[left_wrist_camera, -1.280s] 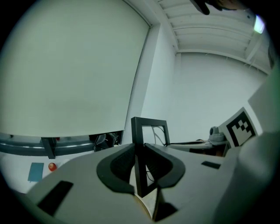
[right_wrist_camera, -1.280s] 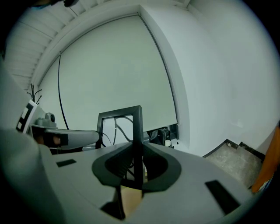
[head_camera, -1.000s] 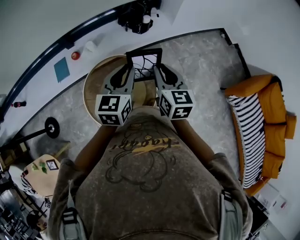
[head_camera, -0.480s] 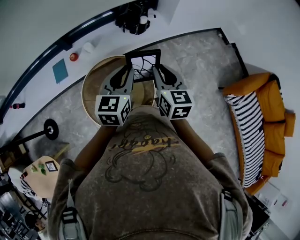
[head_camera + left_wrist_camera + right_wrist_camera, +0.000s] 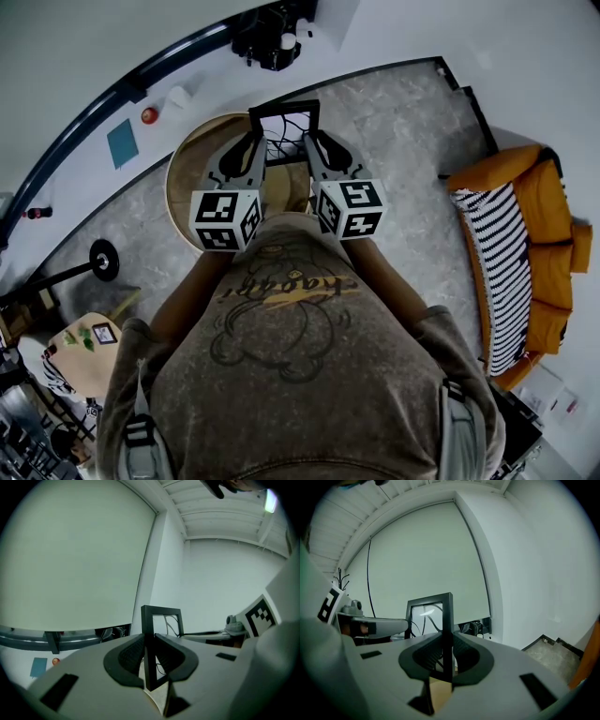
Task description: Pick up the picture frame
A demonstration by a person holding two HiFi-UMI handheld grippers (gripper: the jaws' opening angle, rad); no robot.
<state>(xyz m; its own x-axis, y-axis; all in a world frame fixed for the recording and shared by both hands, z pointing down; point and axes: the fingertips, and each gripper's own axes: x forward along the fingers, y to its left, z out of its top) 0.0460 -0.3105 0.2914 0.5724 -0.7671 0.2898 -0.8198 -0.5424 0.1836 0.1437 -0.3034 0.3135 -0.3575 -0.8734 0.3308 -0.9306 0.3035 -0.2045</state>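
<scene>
The picture frame (image 5: 285,133) is black, with a dark line pattern behind its glass, and stands upright above the round wooden table (image 5: 190,169). My left gripper (image 5: 256,142) is shut on its left upright and my right gripper (image 5: 312,141) on its right upright. In the left gripper view the frame's bar (image 5: 149,660) sits clamped between the ribbed pads of the left gripper (image 5: 150,663). The right gripper view shows the same on the other side: the frame's edge (image 5: 448,634) pinched between the pads of the right gripper (image 5: 448,662). The frame's lower edge is hidden behind the grippers.
An orange sofa (image 5: 548,234) with a striped cushion (image 5: 497,272) stands at the right. A small low table (image 5: 82,345) is at the lower left, a round black stand base (image 5: 101,255) on the floor nearby. Dark equipment (image 5: 272,33) sits against the far wall.
</scene>
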